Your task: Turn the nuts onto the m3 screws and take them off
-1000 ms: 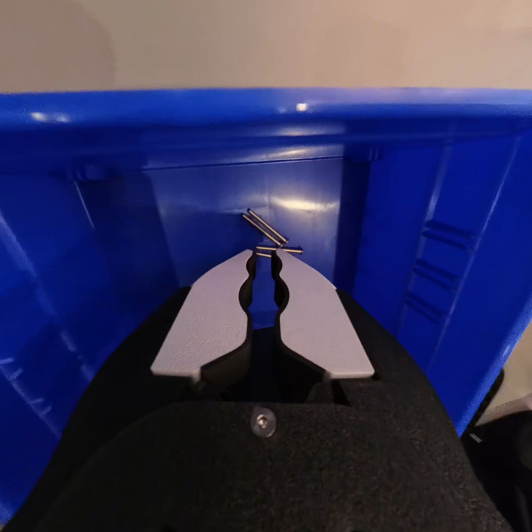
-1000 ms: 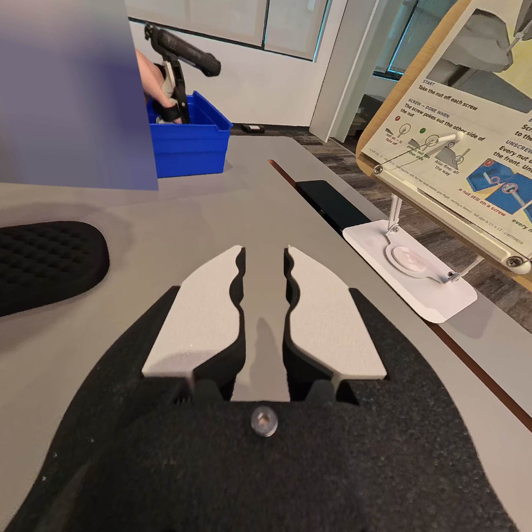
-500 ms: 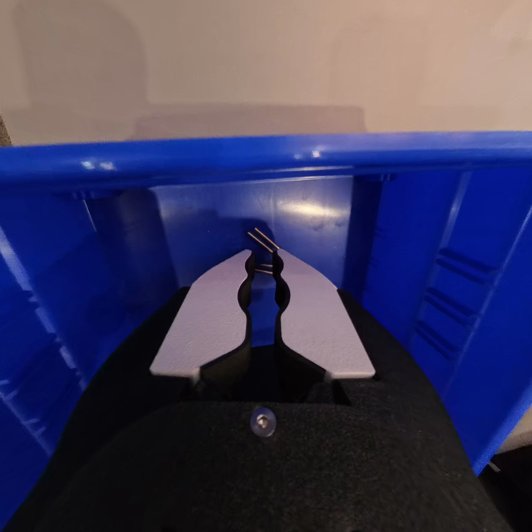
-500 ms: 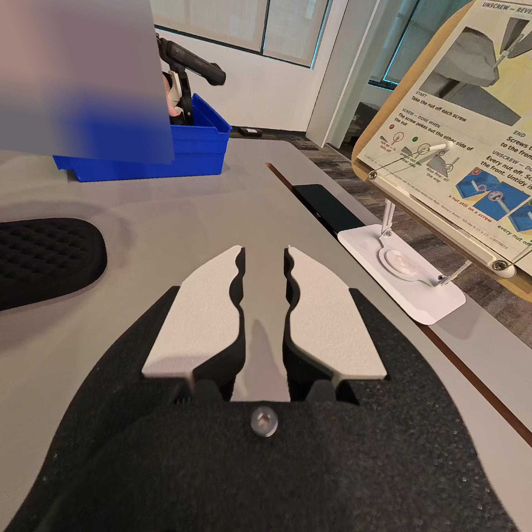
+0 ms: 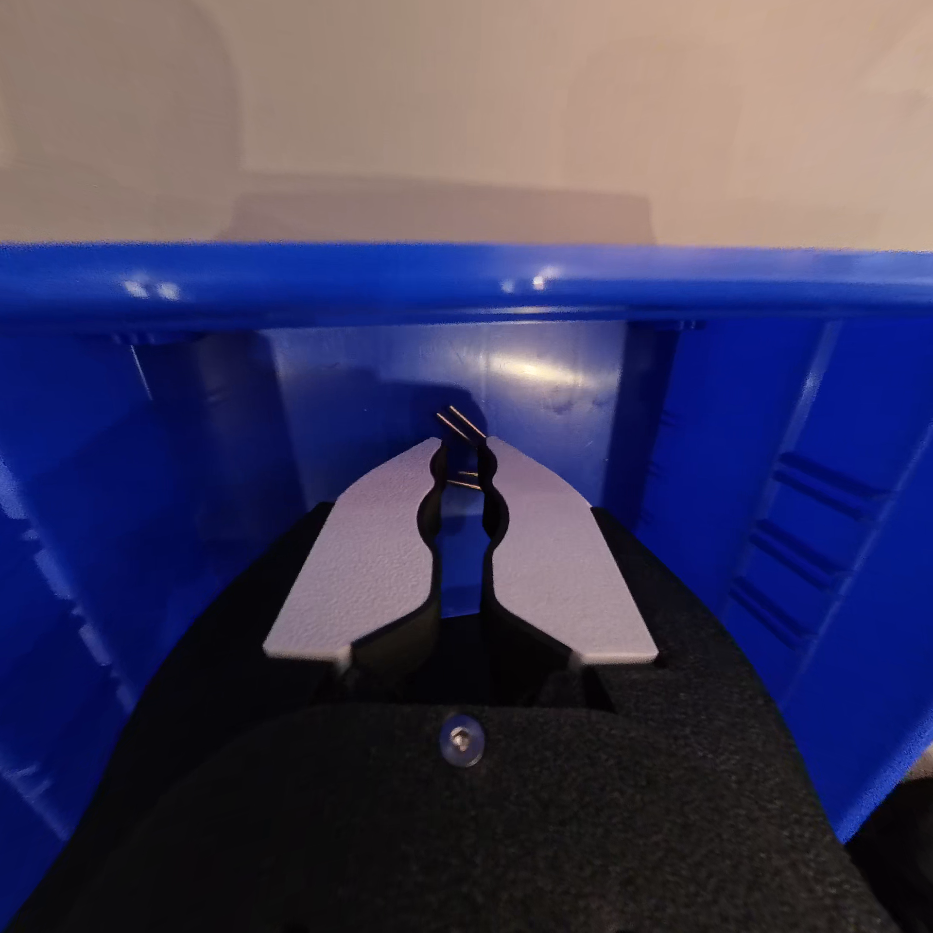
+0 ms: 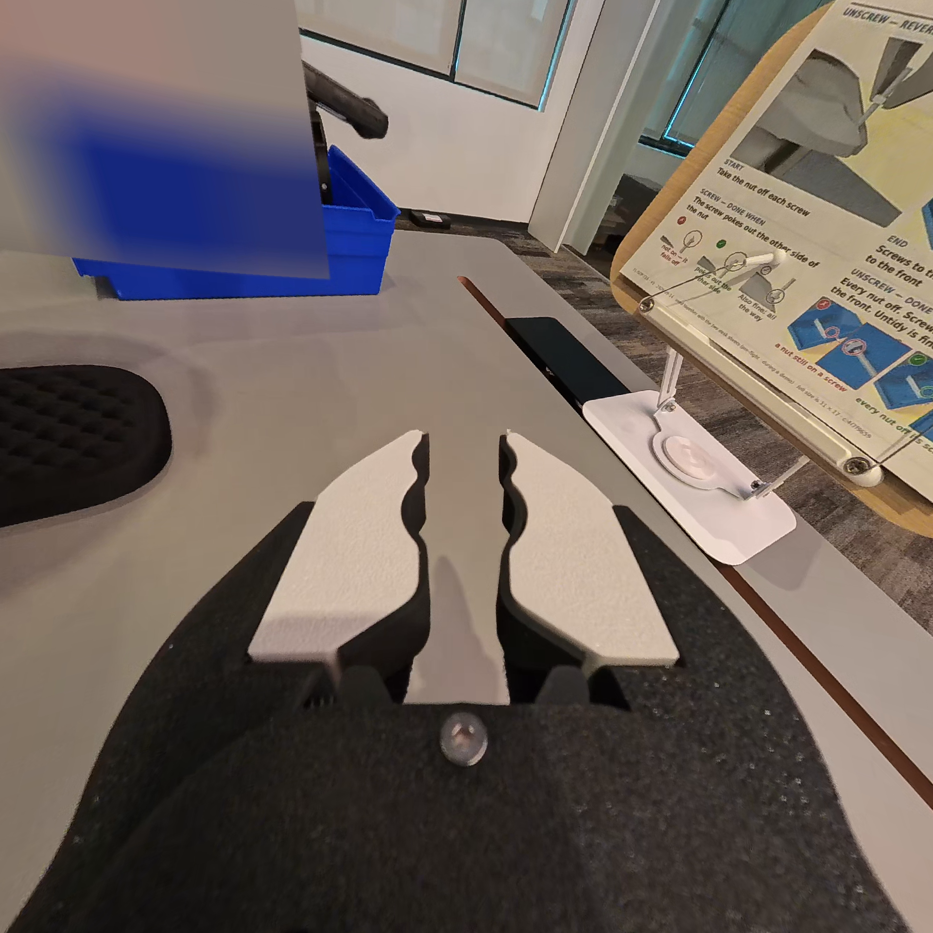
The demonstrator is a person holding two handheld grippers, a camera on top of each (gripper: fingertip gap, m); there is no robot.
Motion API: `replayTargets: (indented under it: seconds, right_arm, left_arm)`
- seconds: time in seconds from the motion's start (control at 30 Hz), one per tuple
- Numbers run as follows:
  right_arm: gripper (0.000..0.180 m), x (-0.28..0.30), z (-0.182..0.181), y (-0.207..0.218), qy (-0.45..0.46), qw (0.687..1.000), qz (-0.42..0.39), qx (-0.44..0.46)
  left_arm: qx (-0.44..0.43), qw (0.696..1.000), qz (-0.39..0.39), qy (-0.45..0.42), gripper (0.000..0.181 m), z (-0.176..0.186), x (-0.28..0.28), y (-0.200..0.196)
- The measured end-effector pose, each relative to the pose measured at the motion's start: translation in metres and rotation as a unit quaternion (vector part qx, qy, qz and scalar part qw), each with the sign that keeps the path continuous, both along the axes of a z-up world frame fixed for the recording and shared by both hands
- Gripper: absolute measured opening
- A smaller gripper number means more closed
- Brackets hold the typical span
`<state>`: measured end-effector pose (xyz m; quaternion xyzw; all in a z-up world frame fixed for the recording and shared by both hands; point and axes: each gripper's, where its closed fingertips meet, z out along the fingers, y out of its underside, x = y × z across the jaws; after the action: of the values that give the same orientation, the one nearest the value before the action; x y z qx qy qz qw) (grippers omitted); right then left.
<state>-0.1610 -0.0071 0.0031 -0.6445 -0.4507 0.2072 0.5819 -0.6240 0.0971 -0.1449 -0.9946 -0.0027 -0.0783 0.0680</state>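
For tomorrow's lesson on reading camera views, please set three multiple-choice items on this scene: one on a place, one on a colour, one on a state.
1. Where do the thin metal screws lie?
A. In the blue bin
B. On the black foam pad
C. On the white stand base

2. What colour is the bin?
A. Red
B. Blue
C. Green

3. How stands the right gripper?
A. Shut on a screw
B. Shut on a nut
C. Open and empty

Answers:
1 A: the left wrist view shows the screws on the bin's floor near its far wall, at the tips of the left gripper.
2 B: its rim and walls are blue in both views.
3 C: bare grey table shows through the gap between its fingers.
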Motion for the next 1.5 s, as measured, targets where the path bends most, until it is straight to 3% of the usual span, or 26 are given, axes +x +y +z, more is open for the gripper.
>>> replayTargets:
  seconds: [0.63, 0.93, 1.17, 1.33, 1.5]
  right_arm:
    - [0.026, 0.001, -0.003, -0.003, -0.021, 1.000, -0.002, 0.015]
    - [0.026, 0.003, -0.005, -0.002, -0.040, 0.999, -0.011, 0.029]
    - [0.026, 0.005, -0.005, -0.001, -0.039, 0.999, -0.014, 0.032]
    - [0.026, 0.005, -0.008, 0.000, -0.036, 0.999, -0.013, 0.032]
    - [0.025, 0.004, -0.017, 0.004, -0.041, 0.999, -0.011, 0.022]
  left_arm:
    - [-0.027, 0.999, 0.005, 0.028, 0.009, -0.003, -0.005, -0.002]
    - [-0.028, 0.995, -0.034, 0.086, 0.005, -0.004, -0.007, -0.003]
    - [-0.005, 0.998, -0.022, 0.064, 0.003, -0.001, -0.007, -0.003]
    - [0.057, 0.997, -0.021, 0.049, 0.003, 0.029, -0.006, 0.005]
    - [0.158, 0.986, -0.049, -0.007, 0.003, 0.098, 0.027, 0.005]
